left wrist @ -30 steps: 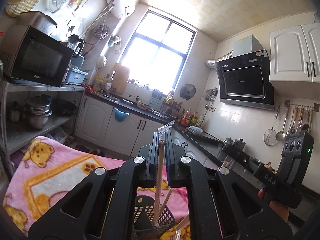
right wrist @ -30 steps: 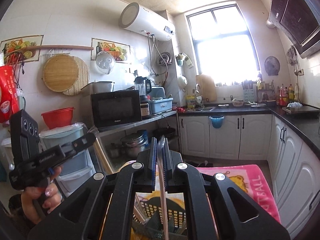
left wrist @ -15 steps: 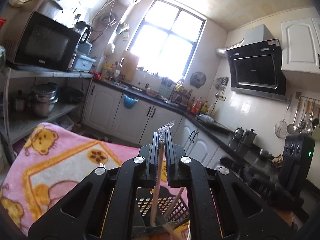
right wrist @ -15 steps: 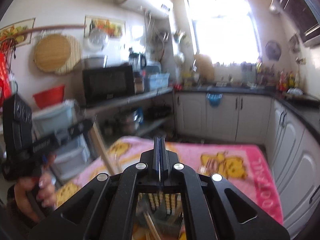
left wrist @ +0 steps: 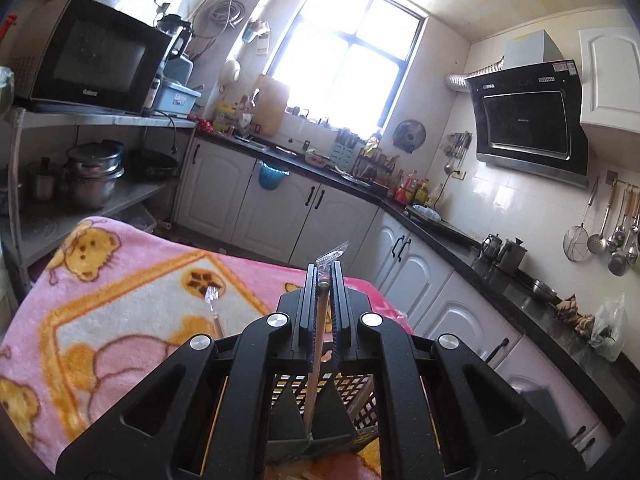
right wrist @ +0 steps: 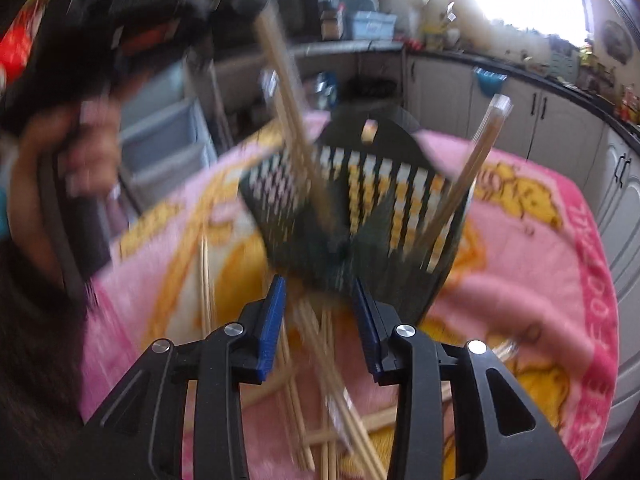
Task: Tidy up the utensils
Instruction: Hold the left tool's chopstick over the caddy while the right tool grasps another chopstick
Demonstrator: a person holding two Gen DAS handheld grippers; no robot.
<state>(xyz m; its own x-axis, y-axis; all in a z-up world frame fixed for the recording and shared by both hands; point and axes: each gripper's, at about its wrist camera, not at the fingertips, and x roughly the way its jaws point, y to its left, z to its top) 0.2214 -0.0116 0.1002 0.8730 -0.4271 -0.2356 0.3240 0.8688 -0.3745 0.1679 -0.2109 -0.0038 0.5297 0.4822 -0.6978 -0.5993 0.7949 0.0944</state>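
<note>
**Chopsticks at the basket, one gripper clamped, the other parting**

Right at the centre of the left wrist view, a wrapped pair of wooden chopsticks stands nearly upright, pinched between the pressed-together fingers of the left gripper. A bit of clear wrapper sticks out above the fingertips, and the lower end of the sticks reaches down into the black slotted basket at the bottom of the frame.

In the right wrist view, which is blurred, the same basket sits in the middle of the frame on the pink cartoon blanket. A second wrapped pair leans in its right part, its top pointing to the upper right. The sticks held by the left gripper come down into the basket's left part from the upper centre. At the left edge, a hand grips the handle of that left tool.

Low in the frame, the right gripper has its blue-padded jaws opening, with nothing pressed between them. Under and beyond it lies a loose heap of bare chopsticks on the blanket, just in front of the basket.

Farther out in the left view, a clear plastic fork lies on the blanket left of centre. White cabinets, a bright window and a microwave at upper left surround the scene.
</note>
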